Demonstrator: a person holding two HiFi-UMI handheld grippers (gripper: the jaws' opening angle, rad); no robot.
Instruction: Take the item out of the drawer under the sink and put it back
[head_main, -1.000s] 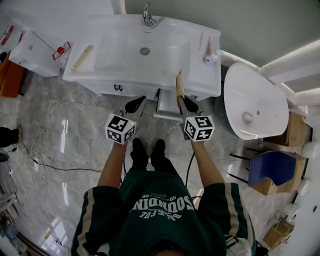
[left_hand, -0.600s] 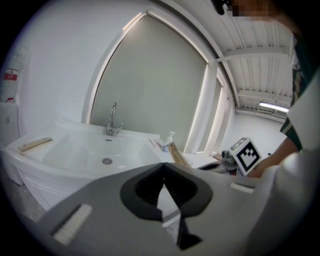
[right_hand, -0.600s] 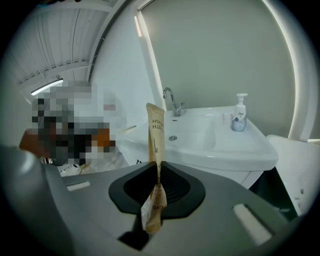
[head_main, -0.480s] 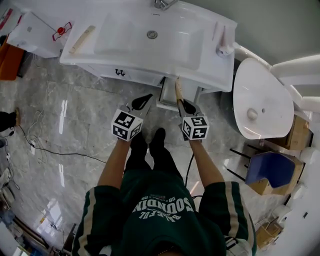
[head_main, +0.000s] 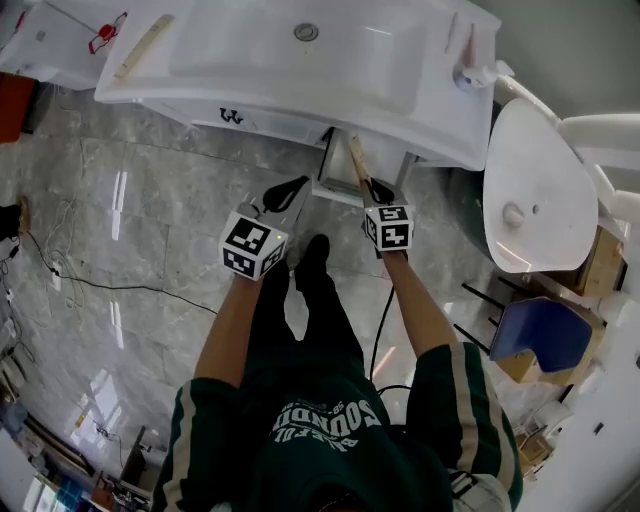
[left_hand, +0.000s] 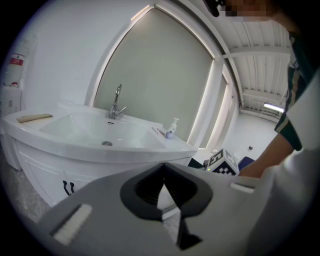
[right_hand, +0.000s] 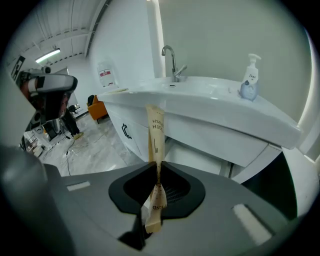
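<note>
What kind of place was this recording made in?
Probably a bathroom mock-up inside a larger hall rather than a home. There is a white sink with a tap and a soap bottle, what looks like a toilet beside it, and cardboard boxes stacked nearby.

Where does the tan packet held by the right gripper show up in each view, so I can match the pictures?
Head view: the tan packet slants up from the right gripper, in front of the sink cabinet.
Left gripper view: not in it; the tan strip on the counter is another thing.
Right gripper view: centre, standing up from between the jaws.
Shared landmark: the soap bottle on the sink counter.
</note>
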